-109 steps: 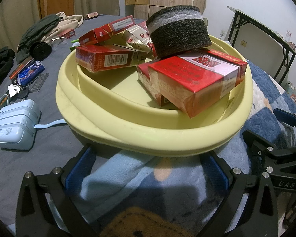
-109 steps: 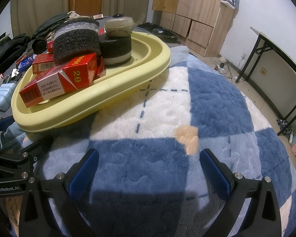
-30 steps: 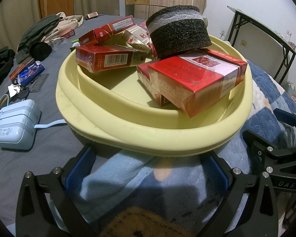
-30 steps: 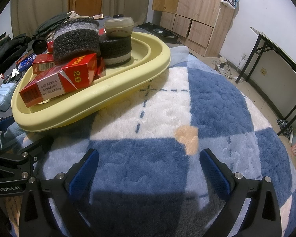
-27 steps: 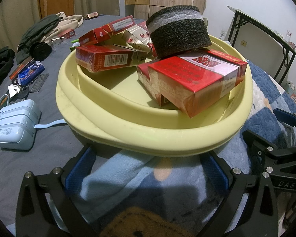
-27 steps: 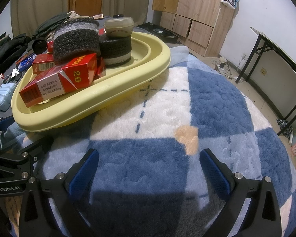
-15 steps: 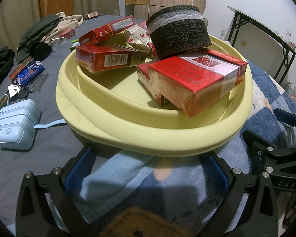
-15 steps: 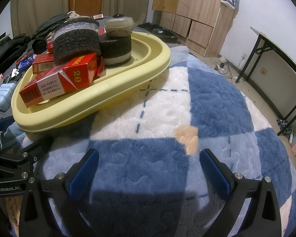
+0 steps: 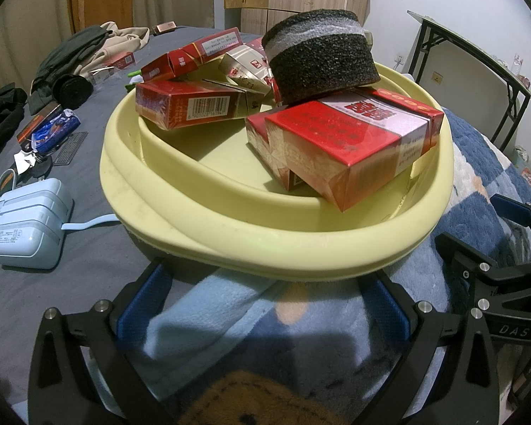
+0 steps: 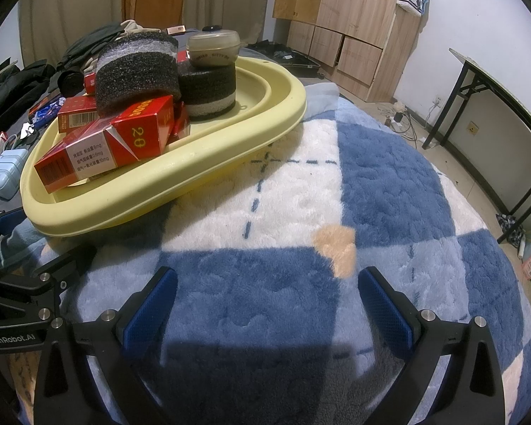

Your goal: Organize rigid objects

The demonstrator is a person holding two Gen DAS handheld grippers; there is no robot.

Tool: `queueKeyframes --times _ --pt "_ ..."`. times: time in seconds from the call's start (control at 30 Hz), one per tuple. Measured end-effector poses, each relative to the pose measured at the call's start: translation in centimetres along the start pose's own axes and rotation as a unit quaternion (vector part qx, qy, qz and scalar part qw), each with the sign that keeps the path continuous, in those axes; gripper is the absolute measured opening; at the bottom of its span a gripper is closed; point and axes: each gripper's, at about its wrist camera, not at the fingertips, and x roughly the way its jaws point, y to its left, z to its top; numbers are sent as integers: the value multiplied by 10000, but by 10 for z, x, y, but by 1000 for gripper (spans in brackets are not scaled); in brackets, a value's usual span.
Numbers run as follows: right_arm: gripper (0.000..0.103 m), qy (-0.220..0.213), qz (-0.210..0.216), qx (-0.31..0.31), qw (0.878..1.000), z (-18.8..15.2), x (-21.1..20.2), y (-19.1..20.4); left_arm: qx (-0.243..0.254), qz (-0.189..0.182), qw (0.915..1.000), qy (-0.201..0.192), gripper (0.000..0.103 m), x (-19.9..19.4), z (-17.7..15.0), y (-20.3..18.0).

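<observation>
A: Start at the left. What is out there?

B: A pale blue charger block [image 9: 26, 223] lies on the grey sheet, well apart from the work. Next comes the yellow basin [image 9: 272, 244], half on the checked fleece blanket [image 10: 389, 191]. The left gripper [image 9: 262, 310] sits just short of its near rim, blue pads wide apart and holding nothing.

A: And inside the basin?

B: Red cartons lie in a loose heap. One barcode carton [image 9: 191, 108] leans on the left inner wall, and a big red carton [image 9: 350, 141] juts over the near lip. A dark foam cylinder [image 9: 322, 56] rests tilted on that carton. The right view shows a second foam cylinder [image 10: 209, 88] behind it with a small lidded pot [image 10: 214, 49] on top.

A: The right gripper?

B: The right gripper [image 10: 267, 310] is low over bare blanket, to the right of the basin, fingers spread and empty too.

A: So which step is this?

B: I judge it a pause before a pick; nothing is grasped yet. The big carton looks the likeliest first target, but the foam on it would probably roll. I would lift the foam off first, with the jaws fully wide.
</observation>
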Motion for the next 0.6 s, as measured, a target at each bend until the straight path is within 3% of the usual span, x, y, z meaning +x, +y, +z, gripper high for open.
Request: queueKeyframes --times 0.6 --pt "103 1 2 1 10000 0 0 0 1 1 10000 0 103 0 0 1"
